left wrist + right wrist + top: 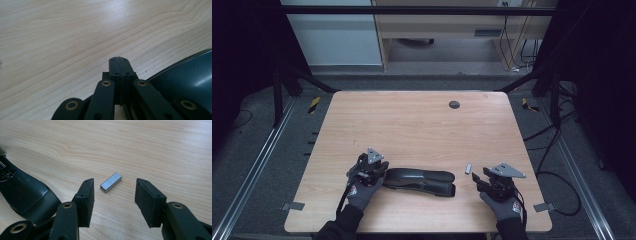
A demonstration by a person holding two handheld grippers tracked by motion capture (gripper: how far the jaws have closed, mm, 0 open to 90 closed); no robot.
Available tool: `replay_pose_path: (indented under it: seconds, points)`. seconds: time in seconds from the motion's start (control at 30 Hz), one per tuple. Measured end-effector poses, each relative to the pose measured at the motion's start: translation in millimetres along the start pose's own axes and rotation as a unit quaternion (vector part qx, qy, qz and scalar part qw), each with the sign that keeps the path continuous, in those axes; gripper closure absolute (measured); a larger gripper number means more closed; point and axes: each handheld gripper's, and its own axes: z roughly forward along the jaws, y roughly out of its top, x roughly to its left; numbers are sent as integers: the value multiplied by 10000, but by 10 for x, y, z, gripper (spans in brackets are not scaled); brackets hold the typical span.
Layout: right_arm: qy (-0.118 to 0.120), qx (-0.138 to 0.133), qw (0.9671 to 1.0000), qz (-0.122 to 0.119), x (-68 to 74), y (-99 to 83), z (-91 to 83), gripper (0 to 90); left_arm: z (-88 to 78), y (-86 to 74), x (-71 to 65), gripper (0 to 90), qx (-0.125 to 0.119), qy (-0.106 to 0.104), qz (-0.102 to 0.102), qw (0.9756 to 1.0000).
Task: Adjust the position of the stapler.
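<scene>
A black stapler (422, 181) lies on its side near the front of the wooden table (412, 125). My left gripper (384, 167) rests at the stapler's left end, and its jaws are pressed together with nothing between them (119, 61); the stapler's dark curved body (185, 80) sits just to their right. A small silver block of staples (468, 168) lies on the wood right of the stapler. My right gripper (478, 181) stands open just in front of it. In the right gripper view the staple block (111, 182) lies between and slightly beyond the fingertips (86, 195), untouched.
A round dark cable hole (454, 104) sits near the table's far edge. Metal rails run along the floor on both sides, and cables trail on the right. The stapler's front end (25, 195) lies left of my right gripper.
</scene>
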Motion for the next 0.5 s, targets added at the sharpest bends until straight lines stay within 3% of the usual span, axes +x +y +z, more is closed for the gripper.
replay_pose_path:
  seconds: [0.5]
  points:
    - [48,98,9999,-2,7,-1,13,493,16,-15,15,900,121,-104,-2,9999]
